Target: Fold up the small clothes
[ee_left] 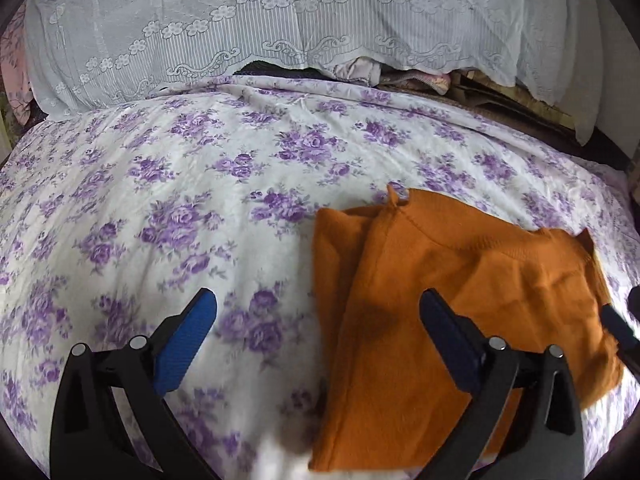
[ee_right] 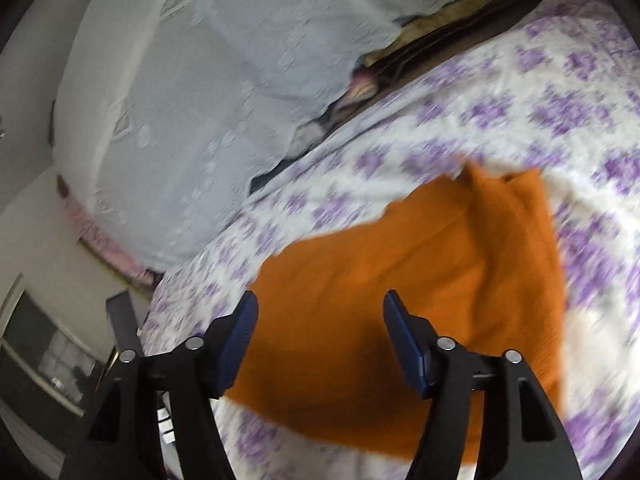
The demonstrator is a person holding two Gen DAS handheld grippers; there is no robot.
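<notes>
An orange knit garment [ee_left: 452,312] lies on the floral bedsheet [ee_left: 200,208], with one side folded over along its left edge. My left gripper [ee_left: 316,320] is open and empty just above the garment's left edge; its right finger is over the cloth. The right gripper's blue pad [ee_left: 618,324] shows at the garment's right edge. In the right wrist view, blurred by motion, my right gripper [ee_right: 320,332] is open and empty above the same garment [ee_right: 400,300].
A white lace cover [ee_left: 260,28] drapes over a pile along the bed's far side, with bits of cloth [ee_left: 360,70] poking out beneath it. A dark box [ee_right: 124,316] and a framed dark panel [ee_right: 44,356] stand beyond the bed's left edge.
</notes>
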